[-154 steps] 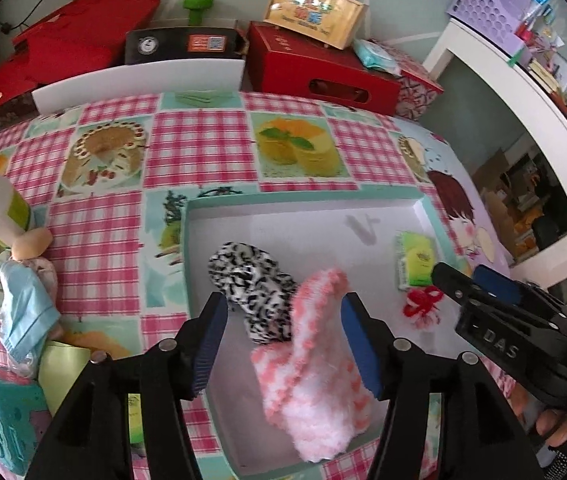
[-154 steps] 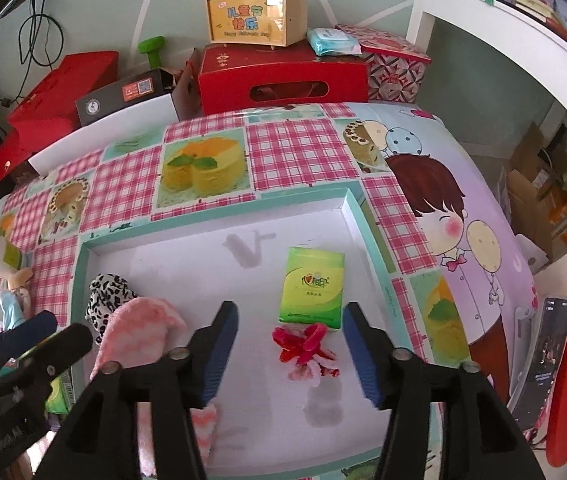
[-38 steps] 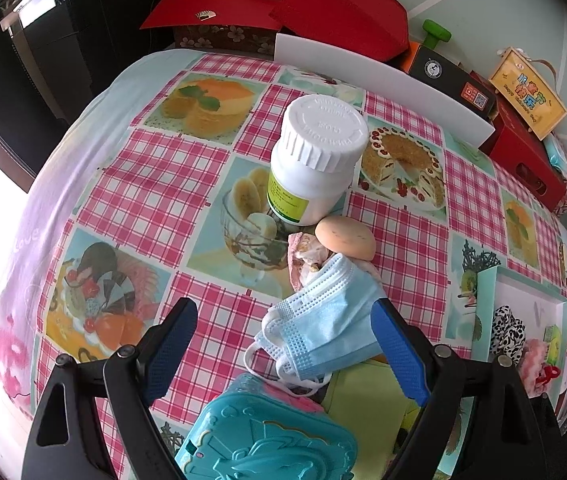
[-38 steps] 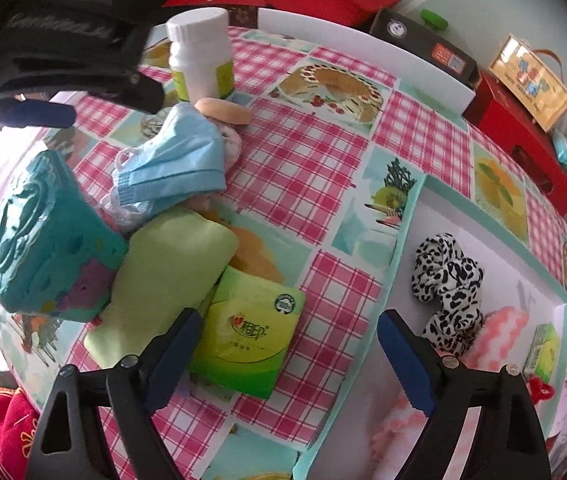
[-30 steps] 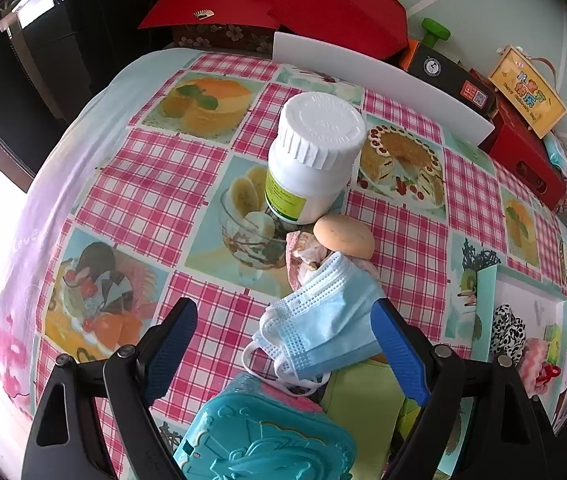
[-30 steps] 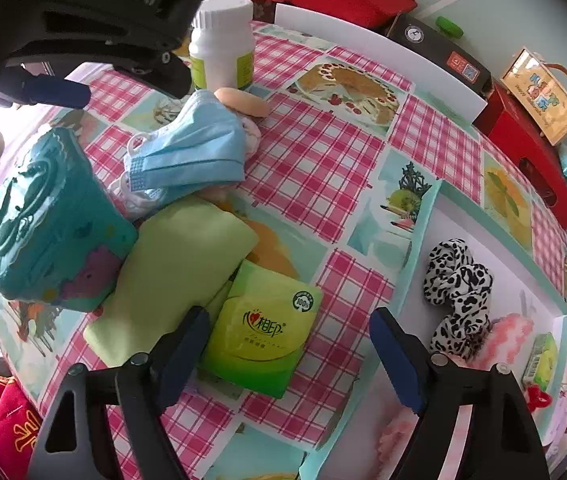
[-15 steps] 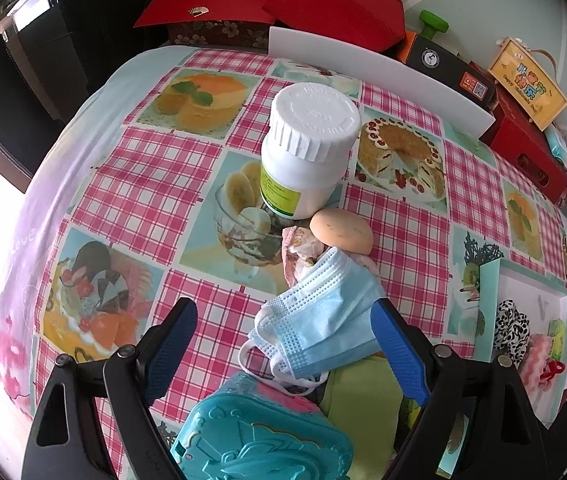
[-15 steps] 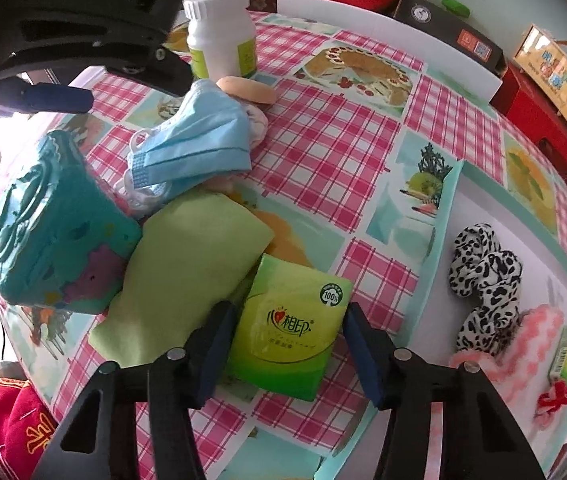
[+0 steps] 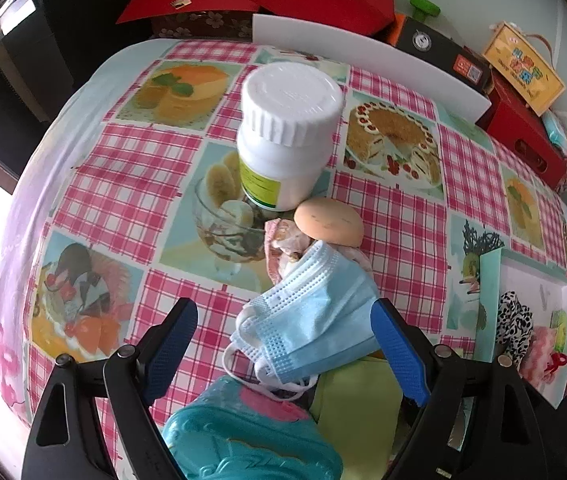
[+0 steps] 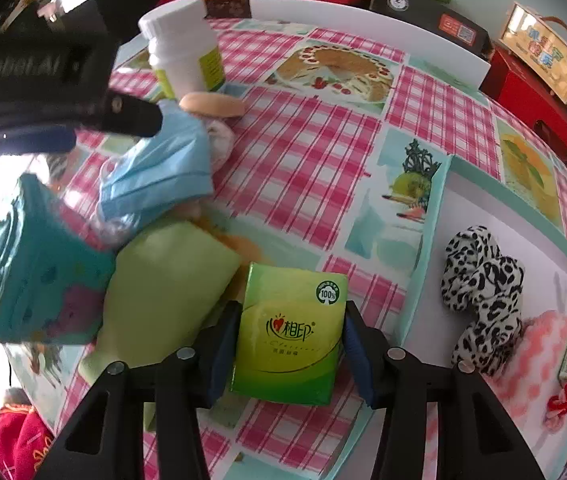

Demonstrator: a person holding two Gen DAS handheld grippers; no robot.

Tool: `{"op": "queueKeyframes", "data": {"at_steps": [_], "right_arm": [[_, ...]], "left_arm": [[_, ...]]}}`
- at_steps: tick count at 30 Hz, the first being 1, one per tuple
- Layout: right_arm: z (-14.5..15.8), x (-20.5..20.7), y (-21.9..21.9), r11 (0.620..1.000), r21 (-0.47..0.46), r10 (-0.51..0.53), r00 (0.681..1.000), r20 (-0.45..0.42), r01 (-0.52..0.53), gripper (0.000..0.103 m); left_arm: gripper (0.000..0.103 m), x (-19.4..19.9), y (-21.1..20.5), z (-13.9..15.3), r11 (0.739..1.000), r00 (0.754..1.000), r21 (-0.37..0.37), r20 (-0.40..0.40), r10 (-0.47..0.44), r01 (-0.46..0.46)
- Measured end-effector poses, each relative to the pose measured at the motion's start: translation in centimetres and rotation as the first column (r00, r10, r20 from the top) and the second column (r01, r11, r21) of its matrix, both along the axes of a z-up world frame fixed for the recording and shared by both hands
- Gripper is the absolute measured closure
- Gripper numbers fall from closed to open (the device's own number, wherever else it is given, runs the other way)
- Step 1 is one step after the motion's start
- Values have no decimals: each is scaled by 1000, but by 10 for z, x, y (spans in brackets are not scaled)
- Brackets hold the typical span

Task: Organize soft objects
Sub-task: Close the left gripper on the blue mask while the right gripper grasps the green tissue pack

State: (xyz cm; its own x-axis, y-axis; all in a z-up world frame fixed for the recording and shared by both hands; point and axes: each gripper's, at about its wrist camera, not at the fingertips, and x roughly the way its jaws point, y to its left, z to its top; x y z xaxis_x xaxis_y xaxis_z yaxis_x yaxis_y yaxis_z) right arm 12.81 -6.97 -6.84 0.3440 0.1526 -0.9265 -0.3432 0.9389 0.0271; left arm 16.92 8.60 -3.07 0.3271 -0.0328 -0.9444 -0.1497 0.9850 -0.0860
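R gripper (image 10: 288, 342): jaws just closed in, pads now clamped on green tissue pack (image 10: 289, 328). L gripper (image 9: 283, 344): jaws wide apart over blue face mask (image 9: 315, 320), not touching.

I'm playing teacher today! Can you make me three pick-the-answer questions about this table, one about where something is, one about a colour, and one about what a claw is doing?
1. Where is the animal-print scrunchie?
A. In the white tray
B. On top of the white bottle
C. Under the face mask

2. What colour is the face mask?
A. Red
B. Light blue
C. Black

3. What is the right claw doing?
A. Hanging wide open over nothing
B. Squeezing the white bottle
C. Closing on the green tissue pack

Answers: 1 A, it lies inside the tray's rim. 2 B, its pleats are pale blue. 3 C, both blue pads sit against the pack's sides.
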Motion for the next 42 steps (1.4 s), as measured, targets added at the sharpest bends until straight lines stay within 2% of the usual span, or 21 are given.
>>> {"op": "queueKeyframes", "data": {"at_steps": [14, 24, 29, 33, 37, 42], "right_arm": [[0, 3, 0, 1000, 20, -12, 1000, 6, 12, 51], [2, 0, -4, 999, 34, -18, 1000, 3, 18, 51], [2, 0, -6, 999, 39, -21, 1000, 1, 21, 51], [2, 0, -6, 999, 40, -22, 1000, 0, 22, 51], [2, 0, -6, 999, 44, -25, 1000, -1, 25, 51], [2, 0, -5, 999, 44, -25, 1000, -2, 25, 51]], "left_arm": [[14, 14, -35, -14, 991, 992, 62, -56, -111, 115], [15, 18, -48, -21, 978, 986, 139, -91, -143, 155], [26, 21, -56, -23, 977, 984, 139, -97, -146, 159], [45, 18, -54, -26, 979, 984, 128, -103, -146, 158], [56, 16, -46, -26, 985, 987, 100, -91, -130, 139], [64, 14, -32, -21, 992, 992, 54, -66, -106, 110]]}}
